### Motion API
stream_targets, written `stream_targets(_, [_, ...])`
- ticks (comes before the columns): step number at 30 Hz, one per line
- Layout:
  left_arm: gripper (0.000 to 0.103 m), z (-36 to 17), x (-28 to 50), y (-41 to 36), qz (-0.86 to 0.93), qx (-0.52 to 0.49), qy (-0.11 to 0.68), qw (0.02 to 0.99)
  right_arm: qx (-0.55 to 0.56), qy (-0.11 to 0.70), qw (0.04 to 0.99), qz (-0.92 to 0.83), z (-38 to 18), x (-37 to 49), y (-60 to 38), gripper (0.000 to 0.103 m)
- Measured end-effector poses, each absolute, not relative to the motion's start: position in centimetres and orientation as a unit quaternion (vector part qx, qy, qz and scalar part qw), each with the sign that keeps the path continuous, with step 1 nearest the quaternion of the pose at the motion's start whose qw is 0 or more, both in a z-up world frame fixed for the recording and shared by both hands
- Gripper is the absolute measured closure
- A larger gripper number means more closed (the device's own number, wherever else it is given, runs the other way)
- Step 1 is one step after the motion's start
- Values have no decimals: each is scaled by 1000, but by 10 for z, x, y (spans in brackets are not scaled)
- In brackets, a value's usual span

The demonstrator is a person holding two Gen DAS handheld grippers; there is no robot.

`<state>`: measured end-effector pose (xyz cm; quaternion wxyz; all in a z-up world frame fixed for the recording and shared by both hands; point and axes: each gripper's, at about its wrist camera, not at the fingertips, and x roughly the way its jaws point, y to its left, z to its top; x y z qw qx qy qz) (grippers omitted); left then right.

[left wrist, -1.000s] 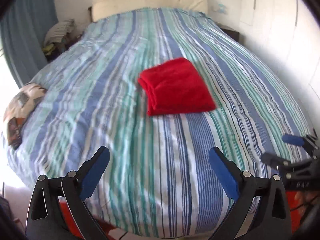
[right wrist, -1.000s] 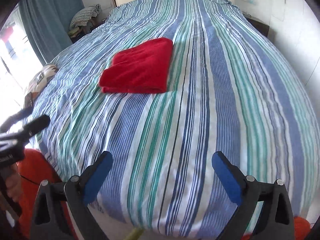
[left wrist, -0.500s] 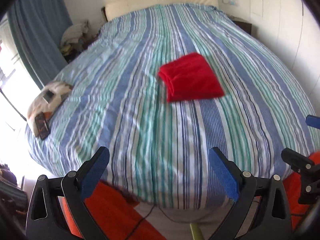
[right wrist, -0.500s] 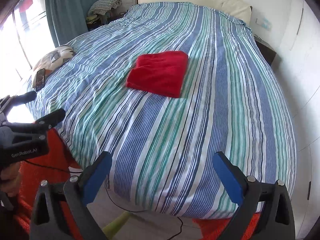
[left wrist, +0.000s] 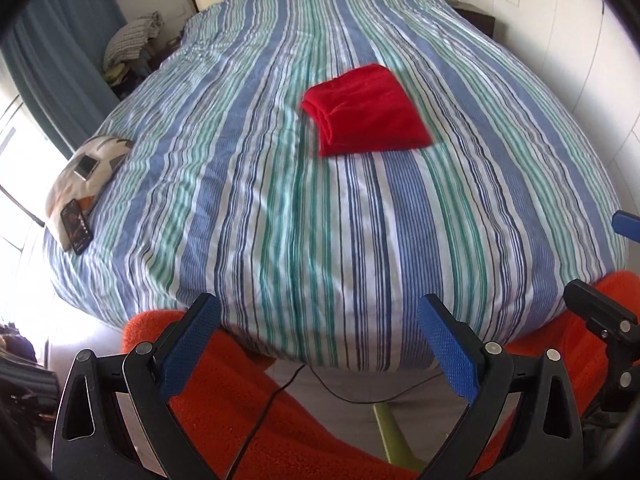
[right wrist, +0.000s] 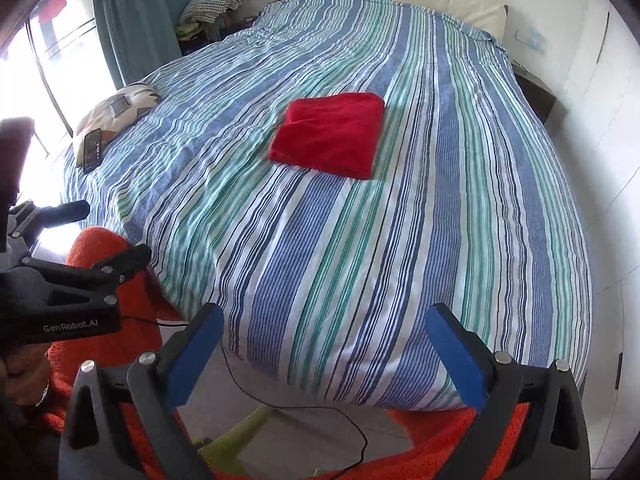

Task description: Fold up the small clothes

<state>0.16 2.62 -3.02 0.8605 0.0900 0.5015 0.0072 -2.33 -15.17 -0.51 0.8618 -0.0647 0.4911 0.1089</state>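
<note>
A red garment (left wrist: 366, 114) lies folded into a neat rectangle on the striped bedspread (left wrist: 280, 200), near the middle of the bed. It also shows in the right wrist view (right wrist: 330, 134). My left gripper (left wrist: 318, 344) is open and empty, held off the foot of the bed, far from the garment. My right gripper (right wrist: 326, 354) is open and empty, also beyond the bed's foot edge. The left gripper's body (right wrist: 60, 280) shows at the left of the right wrist view.
A patterned cushion (left wrist: 86, 170) with a dark phone (left wrist: 76, 230) sits at the bed's left edge. Orange fabric (left wrist: 260, 420) and a black cable (left wrist: 280, 390) lie below the foot of the bed. Curtain (right wrist: 148, 12) left, white wall right.
Both grippers have pulled back and away from the bed. The folded red garment now looks farther off, and the floor and orange fabric have come into view.
</note>
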Motion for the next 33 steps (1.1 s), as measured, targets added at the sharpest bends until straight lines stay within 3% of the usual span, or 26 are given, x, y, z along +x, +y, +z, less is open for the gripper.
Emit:
stream_targets(16, [3,-34,-2,27,8,97,507,856,-40,506,854,117,-6,-25,-155,0])
stream_targets(33, [0,-3,-11,33,-7,80,481,873,-38,502,856,118,20,-32,-155,0])
